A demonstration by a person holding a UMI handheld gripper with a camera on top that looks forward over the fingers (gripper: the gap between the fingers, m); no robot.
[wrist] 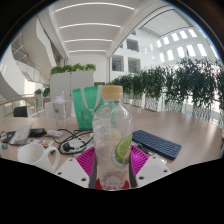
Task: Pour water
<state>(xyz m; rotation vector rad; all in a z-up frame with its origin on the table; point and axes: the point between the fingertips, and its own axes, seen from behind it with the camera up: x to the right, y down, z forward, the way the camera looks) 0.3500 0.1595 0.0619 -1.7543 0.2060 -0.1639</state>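
A clear plastic bottle (112,135) with a tan cap and a lime-slice label stands upright between my fingers. The magenta pads (88,160) press against it on both sides, so my gripper (112,172) is shut on the bottle. A green translucent cup (86,105) stands on the table just beyond the bottle, a little to its left. A clear glass (60,112) stands left of the green cup.
The light wooden table (170,125) carries a dark keyboard (157,145) right of the bottle, a white mug (32,155), cables and glasses (70,143) to the left. White planters with green plants (72,78) stand behind; a row of plants lines the right side.
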